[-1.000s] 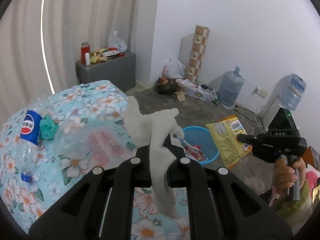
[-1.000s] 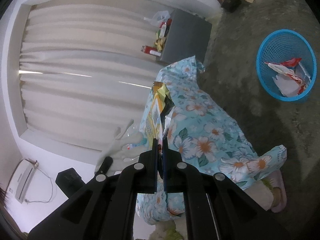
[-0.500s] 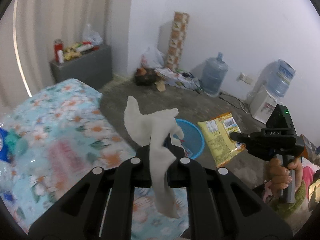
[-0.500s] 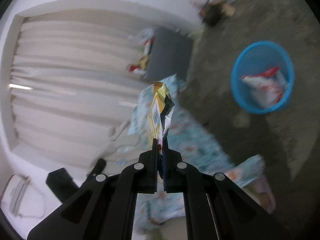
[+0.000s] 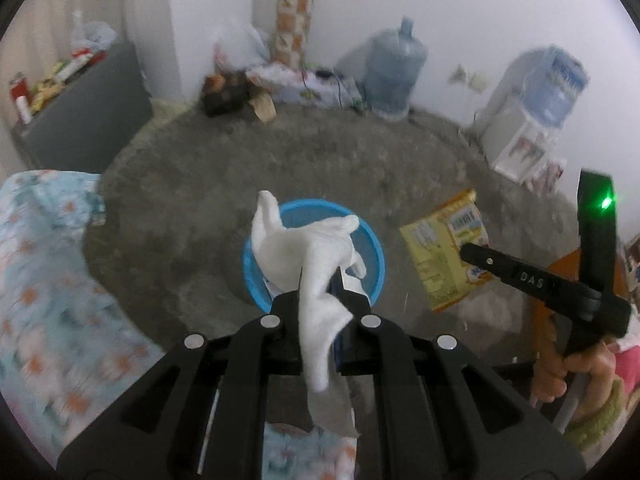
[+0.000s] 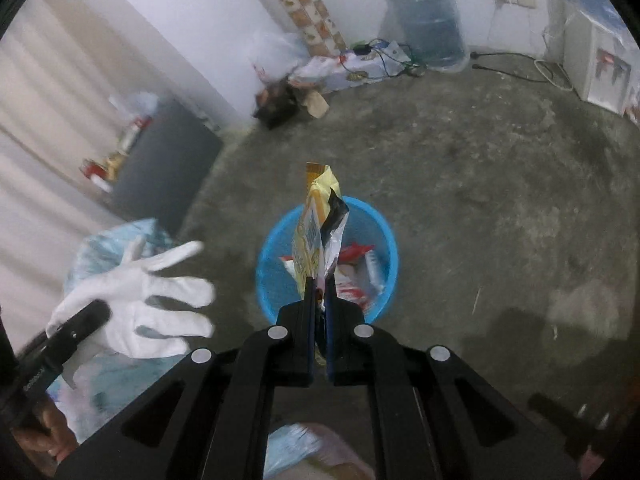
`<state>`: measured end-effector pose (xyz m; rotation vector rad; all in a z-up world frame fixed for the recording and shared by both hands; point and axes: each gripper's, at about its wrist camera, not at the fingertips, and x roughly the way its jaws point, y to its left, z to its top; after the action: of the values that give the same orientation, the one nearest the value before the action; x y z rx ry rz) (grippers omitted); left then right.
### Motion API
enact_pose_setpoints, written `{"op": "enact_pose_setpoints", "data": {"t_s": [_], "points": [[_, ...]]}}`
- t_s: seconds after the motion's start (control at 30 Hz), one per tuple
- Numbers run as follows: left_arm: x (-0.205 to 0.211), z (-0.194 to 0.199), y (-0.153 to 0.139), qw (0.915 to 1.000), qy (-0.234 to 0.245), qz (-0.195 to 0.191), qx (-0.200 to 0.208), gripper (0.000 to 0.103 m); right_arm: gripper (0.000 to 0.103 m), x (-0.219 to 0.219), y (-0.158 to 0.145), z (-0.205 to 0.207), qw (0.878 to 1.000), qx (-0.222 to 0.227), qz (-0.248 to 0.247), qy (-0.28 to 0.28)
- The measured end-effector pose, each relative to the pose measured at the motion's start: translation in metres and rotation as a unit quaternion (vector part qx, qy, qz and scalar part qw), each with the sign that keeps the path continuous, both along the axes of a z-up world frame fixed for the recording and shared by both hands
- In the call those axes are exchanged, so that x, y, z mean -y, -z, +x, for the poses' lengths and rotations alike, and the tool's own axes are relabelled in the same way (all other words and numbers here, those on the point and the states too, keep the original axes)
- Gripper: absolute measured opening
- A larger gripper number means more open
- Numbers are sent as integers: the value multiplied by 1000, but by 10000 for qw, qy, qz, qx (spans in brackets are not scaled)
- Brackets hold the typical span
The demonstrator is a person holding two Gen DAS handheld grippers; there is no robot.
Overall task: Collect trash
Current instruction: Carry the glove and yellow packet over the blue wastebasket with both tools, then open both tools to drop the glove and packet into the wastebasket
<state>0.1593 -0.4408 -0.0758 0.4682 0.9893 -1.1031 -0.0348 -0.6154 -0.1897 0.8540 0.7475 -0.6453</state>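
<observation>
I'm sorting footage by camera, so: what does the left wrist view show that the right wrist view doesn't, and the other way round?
Only the left wrist view: the flat yellow front of the snack bag and the floral bedcover at left.

Only the right wrist view: wrappers already lying in the basket, and the white glove spread out with fingers fanned.

Both: the blue basket on the concrete floor, the left tongs shut on the glove, the right tongs shut on the snack bag, the water jug and the grey cabinet.
</observation>
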Motion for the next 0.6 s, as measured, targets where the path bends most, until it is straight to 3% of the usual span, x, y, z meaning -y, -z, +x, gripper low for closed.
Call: {"op": "enact_pose_setpoints", "data": {"t_s": [0.13,0.17,0.2,0.23,0.27,0.4,0.6], "points": [[50,16,39,9993,66,269,-268,8,5,21,25,39,9995,-292,-23,-77],[61,21,50,9990,44,289,-331,14,9,27,33,45,9994,-351,12,-68],[69,25,57,9988,40,285,-390,21,25,37,47,54,9990,-411,148,-56],[78,30,66,9986,-4,290,-449,40,36,44,55,59,9987,-422,269,-27],[83,35,73,9983,-135,311,-468,47,47,52,69,61,9980,-450,429,100],[84,44,72,9970,-398,102,-653,47,47,52,88,52,9964,-441,590,415],[60,34,21,9973,-352,-429,-481,53,47,29,80,26,9968,-163,643,457]]}}
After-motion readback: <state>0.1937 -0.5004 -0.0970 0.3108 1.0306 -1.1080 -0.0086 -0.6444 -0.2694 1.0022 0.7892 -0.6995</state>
